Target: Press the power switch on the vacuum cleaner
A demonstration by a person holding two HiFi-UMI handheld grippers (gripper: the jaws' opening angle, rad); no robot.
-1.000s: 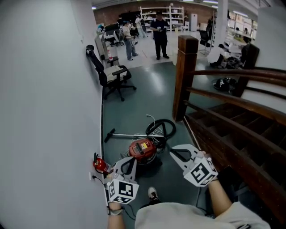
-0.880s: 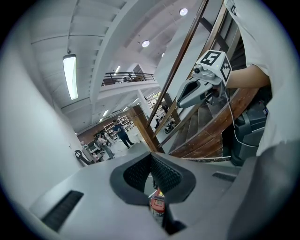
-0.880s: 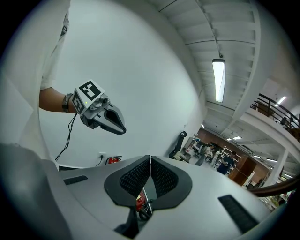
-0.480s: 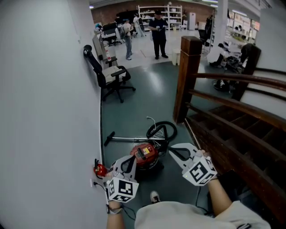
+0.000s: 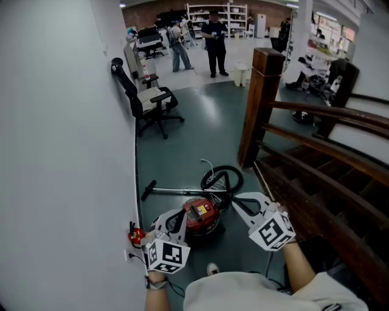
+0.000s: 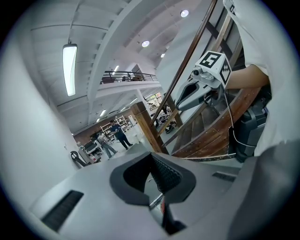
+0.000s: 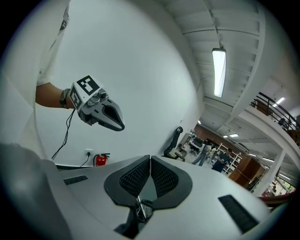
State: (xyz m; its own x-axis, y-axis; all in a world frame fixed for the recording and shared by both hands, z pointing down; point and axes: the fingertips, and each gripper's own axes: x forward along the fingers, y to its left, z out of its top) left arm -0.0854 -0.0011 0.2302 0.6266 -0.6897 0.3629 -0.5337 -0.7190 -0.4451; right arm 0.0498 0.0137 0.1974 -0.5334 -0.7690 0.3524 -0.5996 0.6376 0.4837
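On the dark green floor [image 5: 194, 133] between white wall [image 5: 61, 121] and wooden staircase [image 5: 316, 164], the red vacuum cleaner [image 5: 200, 214] sits just beyond our left gripper [image 5: 173, 216] and right gripper [image 5: 238, 204], both pressed together and empty, its wand [image 5: 179, 191] lying crosswise, pointing at the wall.

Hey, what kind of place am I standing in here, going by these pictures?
Probably an open-plan office or lab hall, beside a wooden staircase. An office chair stands by the wall, and shelving lines the far end, where people stand.
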